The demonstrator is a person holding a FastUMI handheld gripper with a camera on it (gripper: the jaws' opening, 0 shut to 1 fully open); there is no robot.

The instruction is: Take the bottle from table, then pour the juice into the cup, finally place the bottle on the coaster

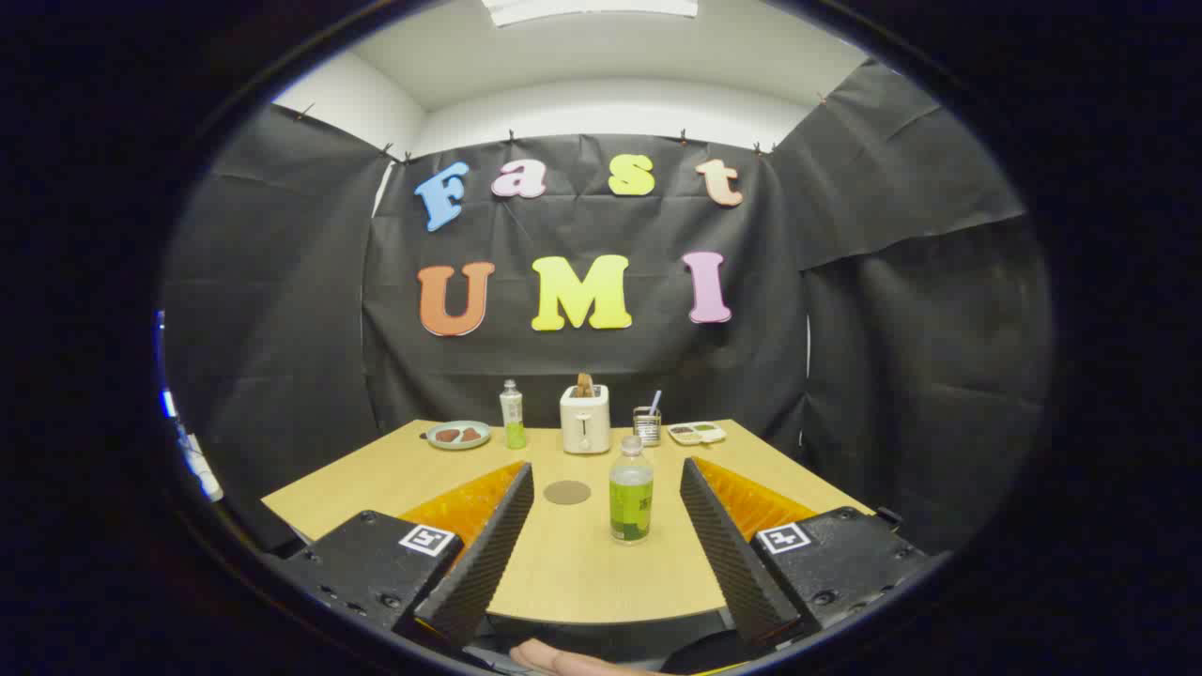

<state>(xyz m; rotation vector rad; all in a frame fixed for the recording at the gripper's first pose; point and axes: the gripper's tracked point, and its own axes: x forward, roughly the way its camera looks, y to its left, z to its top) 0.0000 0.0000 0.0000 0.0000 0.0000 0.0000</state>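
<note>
Clear plastic bottle (pixel 631 496) on a matt wooden table (pixel 582 573), cloth wall (pixel 282 310) behind

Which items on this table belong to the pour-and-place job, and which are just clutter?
Job:
- bottle, standing between the open tool fingers
- coaster, beside it
- cup, at the back

Clutter:
- toaster
- second bottle
- plate
- small tray

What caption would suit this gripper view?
Open gripper frames the juice bottle, the coaster just beyond its fingers.
</note>
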